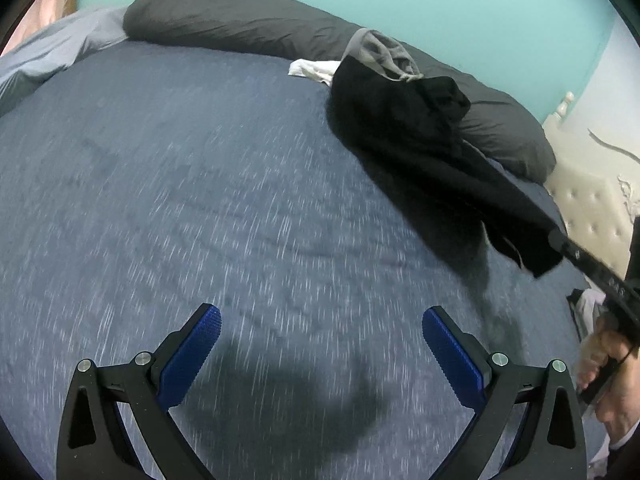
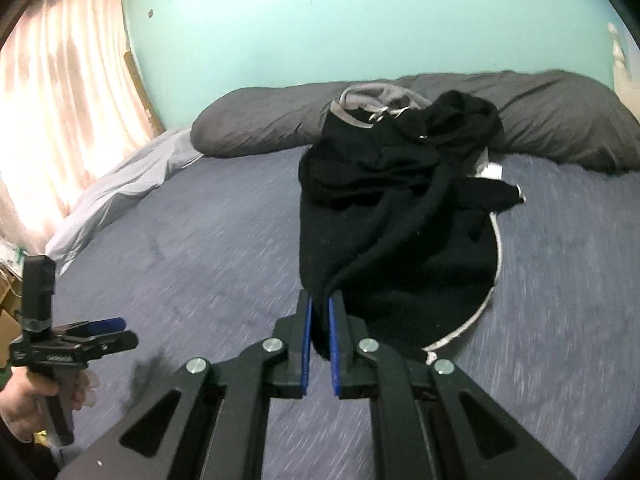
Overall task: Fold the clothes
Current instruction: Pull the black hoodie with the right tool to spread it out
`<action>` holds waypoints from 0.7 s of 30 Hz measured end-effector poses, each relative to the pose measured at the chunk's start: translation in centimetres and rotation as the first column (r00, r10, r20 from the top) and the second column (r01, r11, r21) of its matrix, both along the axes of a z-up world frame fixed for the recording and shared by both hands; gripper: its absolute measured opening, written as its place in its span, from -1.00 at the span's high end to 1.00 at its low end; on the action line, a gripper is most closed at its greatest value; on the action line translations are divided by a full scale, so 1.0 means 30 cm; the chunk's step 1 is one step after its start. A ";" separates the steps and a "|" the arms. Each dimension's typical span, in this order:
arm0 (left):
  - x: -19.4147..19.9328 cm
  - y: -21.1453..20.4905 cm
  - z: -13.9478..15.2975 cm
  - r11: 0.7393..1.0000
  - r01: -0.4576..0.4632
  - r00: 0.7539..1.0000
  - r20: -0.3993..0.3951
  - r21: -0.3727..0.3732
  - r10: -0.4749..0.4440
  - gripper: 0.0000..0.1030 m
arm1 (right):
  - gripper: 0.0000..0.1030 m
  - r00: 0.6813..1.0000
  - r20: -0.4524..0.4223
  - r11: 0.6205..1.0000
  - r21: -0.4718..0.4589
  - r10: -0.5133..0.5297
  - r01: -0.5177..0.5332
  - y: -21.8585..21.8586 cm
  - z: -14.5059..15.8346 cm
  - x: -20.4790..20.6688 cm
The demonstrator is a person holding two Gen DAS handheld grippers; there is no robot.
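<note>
A black hooded garment with a grey-lined hood lies bunched on the blue bed cover, its far end against the dark grey pillow. My right gripper is shut on a stretched corner of this garment, and the cloth pulls taut from the heap to the blue pads. In the left wrist view the same black garment runs to the right gripper at the right edge. My left gripper hovers over bare bed cover, open, with nothing between its fingers. It also shows at the lower left as the left gripper, held by a hand.
A long dark grey pillow lies along the teal wall. A white cloth sits beside the garment. A pale blue sheet is heaped at the bed's left by a pink curtain. A white tufted headboard stands at right.
</note>
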State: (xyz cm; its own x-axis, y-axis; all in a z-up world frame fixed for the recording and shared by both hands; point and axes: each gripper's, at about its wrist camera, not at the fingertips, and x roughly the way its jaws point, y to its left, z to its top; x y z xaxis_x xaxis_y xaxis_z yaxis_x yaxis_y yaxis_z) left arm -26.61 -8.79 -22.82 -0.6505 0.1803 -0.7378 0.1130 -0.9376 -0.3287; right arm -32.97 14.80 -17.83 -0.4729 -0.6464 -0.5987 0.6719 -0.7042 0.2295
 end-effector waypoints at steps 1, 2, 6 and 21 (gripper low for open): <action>0.020 -0.002 -0.002 1.000 -0.001 1.000 0.001 0.001 0.001 -0.99 | 0.87 1.000 0.002 1.000 0.012 0.009 -0.009 0.005 -0.005 0.037; 0.039 -0.006 -0.003 1.000 -0.001 1.000 0.001 0.003 0.001 -0.99 | 0.87 1.000 0.007 1.000 0.016 0.016 -0.016 0.011 -0.012 0.064; 0.116 -0.031 -0.027 0.999 -0.029 1.000 0.001 0.041 0.029 -0.99 | 1.00 0.999 0.034 0.999 0.021 0.037 -0.037 0.042 -0.055 0.186; 0.172 -0.120 -0.191 0.994 -0.087 0.996 0.032 0.062 0.085 -0.99 | 0.75 0.978 0.153 0.988 0.079 -0.143 0.132 0.067 -0.179 -0.038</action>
State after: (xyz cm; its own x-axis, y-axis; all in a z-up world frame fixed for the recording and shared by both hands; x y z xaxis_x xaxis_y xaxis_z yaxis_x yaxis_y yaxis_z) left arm -21.46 -12.40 -28.56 -0.6437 0.1716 -0.7458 0.2025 -0.9016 -0.3823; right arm -34.11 16.81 -23.21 -0.4503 -0.5370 -0.7133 0.5268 -0.8048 0.2733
